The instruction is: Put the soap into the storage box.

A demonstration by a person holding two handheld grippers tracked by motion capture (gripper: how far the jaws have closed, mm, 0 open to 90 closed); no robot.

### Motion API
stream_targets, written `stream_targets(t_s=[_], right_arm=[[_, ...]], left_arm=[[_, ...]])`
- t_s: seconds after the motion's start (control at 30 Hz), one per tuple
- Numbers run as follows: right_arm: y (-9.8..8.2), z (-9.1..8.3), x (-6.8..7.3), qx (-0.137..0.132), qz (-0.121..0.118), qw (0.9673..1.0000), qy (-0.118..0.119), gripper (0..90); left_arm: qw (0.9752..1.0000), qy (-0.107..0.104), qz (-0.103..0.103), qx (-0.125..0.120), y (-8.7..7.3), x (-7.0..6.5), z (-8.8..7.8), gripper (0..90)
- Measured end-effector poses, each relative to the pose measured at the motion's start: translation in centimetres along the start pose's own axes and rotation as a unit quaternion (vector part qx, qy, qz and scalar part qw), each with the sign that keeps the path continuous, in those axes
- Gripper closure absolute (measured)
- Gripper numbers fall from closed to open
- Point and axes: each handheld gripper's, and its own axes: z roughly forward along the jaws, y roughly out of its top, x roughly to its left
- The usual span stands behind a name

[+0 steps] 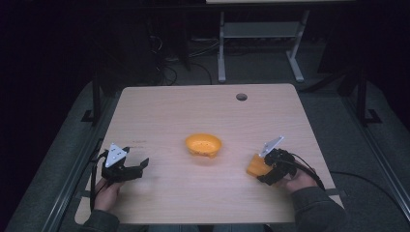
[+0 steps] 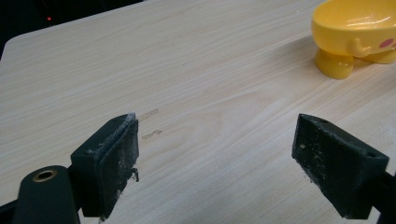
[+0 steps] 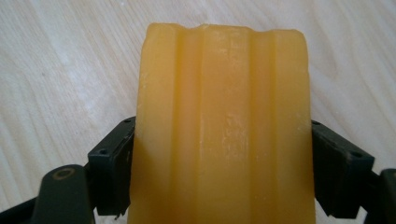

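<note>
Our right tongs (image 1: 259, 170) pinch a ridged orange block (image 3: 219, 126) at four o'clock from the yellow bowl (image 1: 203, 144); left tongs (image 1: 137, 166) spread empty, so we should carry it level.

A light wooden table (image 1: 203, 116) with a small round hole (image 1: 241, 96) near its far edge; beyond the table, a white metal stand (image 1: 261, 38) on the dark floor

The orange block (image 3: 219, 126) clamped between the right gripper (image 3: 219, 177) jaws is cut off below; the yellow bowl (image 2: 357, 35) beyond the left gripper (image 2: 229, 163) is cropped.
</note>
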Motion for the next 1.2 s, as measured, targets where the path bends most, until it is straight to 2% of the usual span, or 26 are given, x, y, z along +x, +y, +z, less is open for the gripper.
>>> stream_targets(t_s=[0.13, 0.33, 0.43, 0.57, 0.73, 0.9, 1.13, 1.2], right_arm=[[0.4, -0.5, 0.1, -0.016, 0.001, 0.9998, 0.008, 20.3], [1.3, -1.2, 0.0, -0.023, -0.008, 0.9997, 0.005, 20.3], [1.7, -1.5, 0.0, -0.031, -0.012, 0.9994, 0.011, 20.3], [2.4, -1.8, -0.1, -0.033, -0.019, 0.9993, 0.006, 20.3], [3.2, -2.2, -0.2, -0.034, -0.027, 0.999, 0.011, 20.3], [3.8, -2.4, -0.3, -0.048, -0.03, 0.9982, 0.021, 20.4], [4.6, -2.8, -0.4, -0.047, -0.038, 0.998, 0.019, 20.4], [5.0, -2.9, -0.6, -0.055, -0.042, 0.9973, 0.024, 20.4]], left_arm=[[1.0, 0.001, -0.002, -0.001, 0.0, 0.0, 0.0, 14.0], [1.0, 0.002, -0.003, -0.003, 0.0, 0.0, 0.0, 14.0], [1.0, 0.001, -0.004, -0.003, 0.0, 0.0, 0.0, 14.0], [1.0, 0.001, -0.003, -0.002, 0.0, 0.0, 0.0, 14.0], [1.0, 0.001, -0.003, -0.002, 0.0, 0.0, 0.0, 14.0], [1.0, 0.002, -0.004, -0.002, 0.0, 0.1, 0.0, 14.0], [1.0, 0.002, -0.004, -0.002, 0.0, 0.1, 0.0, 14.0], [1.0, 0.002, -0.003, -0.001, 0.0, 0.1, -0.1, 14.0]])
